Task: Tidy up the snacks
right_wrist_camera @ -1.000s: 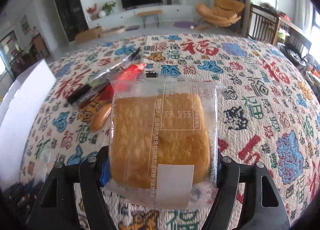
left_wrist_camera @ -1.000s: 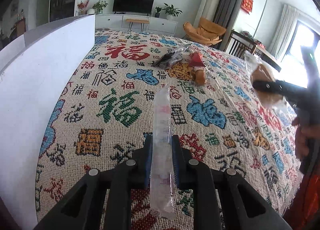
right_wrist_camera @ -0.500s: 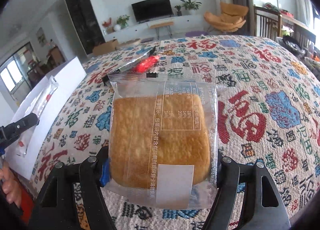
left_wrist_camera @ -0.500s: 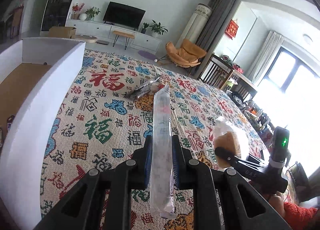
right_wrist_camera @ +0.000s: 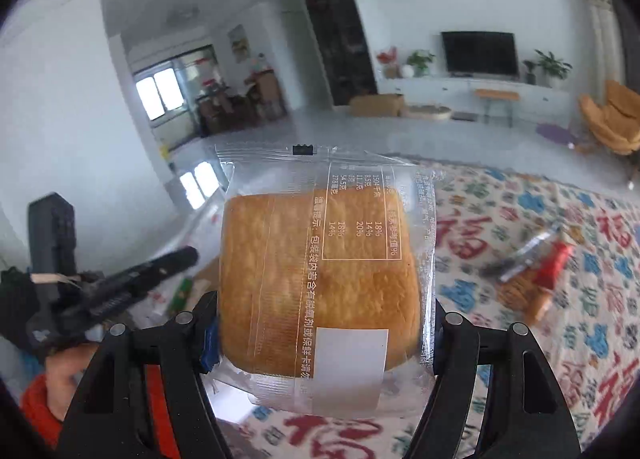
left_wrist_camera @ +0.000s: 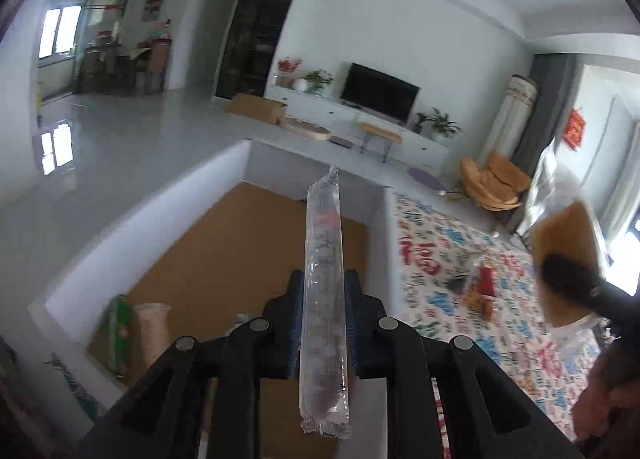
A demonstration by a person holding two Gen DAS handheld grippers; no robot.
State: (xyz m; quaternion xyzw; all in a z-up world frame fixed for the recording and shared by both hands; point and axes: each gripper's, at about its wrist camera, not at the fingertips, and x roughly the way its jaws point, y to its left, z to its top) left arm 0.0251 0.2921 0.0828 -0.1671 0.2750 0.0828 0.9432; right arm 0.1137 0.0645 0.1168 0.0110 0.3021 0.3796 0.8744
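Your left gripper [left_wrist_camera: 323, 323] is clamped on a thin clear snack tube [left_wrist_camera: 323, 291], held above the white box [left_wrist_camera: 132, 227] whose brown floor carries a green packet [left_wrist_camera: 120, 333] at its near left corner. Your right gripper [right_wrist_camera: 326, 333] grips a wrapped square cake [right_wrist_camera: 320, 279] (label side up) over the patterned tablecloth [right_wrist_camera: 592, 291], where loose snacks [right_wrist_camera: 536, 279] lie toward the right edge.
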